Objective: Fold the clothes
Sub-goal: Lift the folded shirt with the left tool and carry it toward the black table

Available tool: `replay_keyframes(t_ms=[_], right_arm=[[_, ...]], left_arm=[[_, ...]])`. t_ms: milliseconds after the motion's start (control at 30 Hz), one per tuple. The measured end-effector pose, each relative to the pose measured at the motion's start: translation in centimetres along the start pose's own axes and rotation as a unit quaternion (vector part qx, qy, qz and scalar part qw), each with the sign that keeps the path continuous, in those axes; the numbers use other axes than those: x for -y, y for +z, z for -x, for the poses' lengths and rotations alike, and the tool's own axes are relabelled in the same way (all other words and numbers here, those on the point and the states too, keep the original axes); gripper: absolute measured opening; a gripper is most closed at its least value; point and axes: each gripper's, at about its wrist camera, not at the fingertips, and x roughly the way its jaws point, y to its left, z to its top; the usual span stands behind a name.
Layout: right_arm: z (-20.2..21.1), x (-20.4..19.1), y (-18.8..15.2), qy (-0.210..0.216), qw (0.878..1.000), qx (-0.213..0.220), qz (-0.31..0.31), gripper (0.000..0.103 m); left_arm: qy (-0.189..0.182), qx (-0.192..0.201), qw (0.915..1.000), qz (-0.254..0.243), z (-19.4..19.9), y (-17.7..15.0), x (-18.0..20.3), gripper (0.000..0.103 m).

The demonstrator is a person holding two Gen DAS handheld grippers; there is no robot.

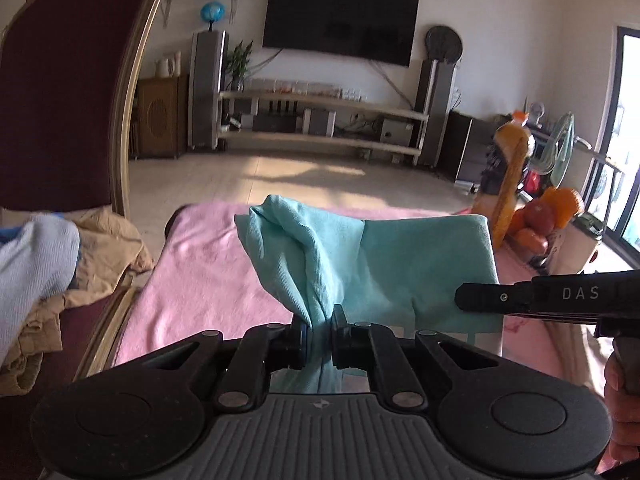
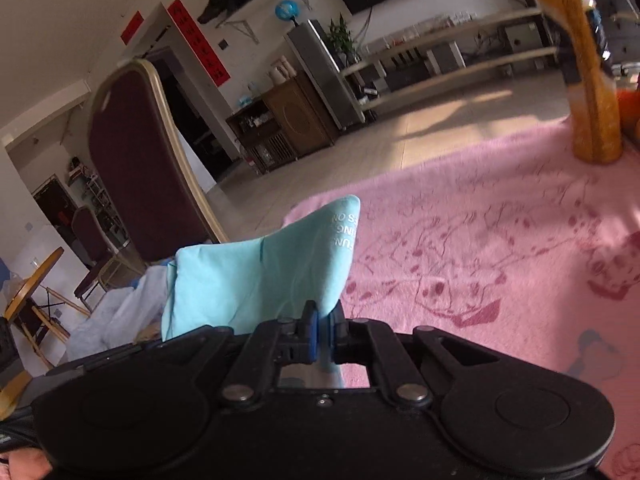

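Left gripper (image 1: 320, 326) is pinched tight on a bunched fold of the teal cloth (image 1: 384, 264); fabric is squeezed between the two pads and a strip of it runs back toward the gripper body. From that pinch the cloth rises and fans out ahead of the fingers, gathered and creased on the left, flatter panel to the right, all of it held up over the pink blanket (image 1: 208, 280). Right gripper (image 2: 325, 330) is likewise clamped on the teal cloth (image 2: 256, 276), gripping near an edge; the cloth stands up and away to the left of its fingers, with white printed lettering visible along the raised corner, too blurred to read fully. In the left wrist view the right gripper (image 1: 464, 298) comes in from the right edge, its finger lying against the flat right part of the cloth, and a hand (image 1: 624, 404) shows below it on the handle. So both pinch points are on the same cloth, apart from each other. Pink blanket (image 2: 500, 264) has a darker floral print. Orange juice bottle (image 2: 588, 76) stands upright at the blanket's far side. Chair (image 1: 68, 92) at left carries a pile of clothes (image 1: 44, 272), light blue and tan.
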Motion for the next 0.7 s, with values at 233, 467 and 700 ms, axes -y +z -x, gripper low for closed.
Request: replay_keyframes(t_ms=[233,467,700], right_arm=[[14.4,1.3,2.2,-0.057,0.993,0.101,0.022,0.005],[25.3,6.9,3.6,-0.155,0.976,0.152,0.020,0.005],[27.5,13.6,3.9,-0.212,0.967,0.140,-0.013,0.005]], left_arm=[[-0.093,0.073,0.9929,-0.011,3.5,2.1,10.4,0.009],[-0.189,0.066,0.9799,-0.003,1.4,1.3,22.0,0.009],[-0.216,0.015,0.9763,0.005,-3.5,-0.2,29.3,0.009]])
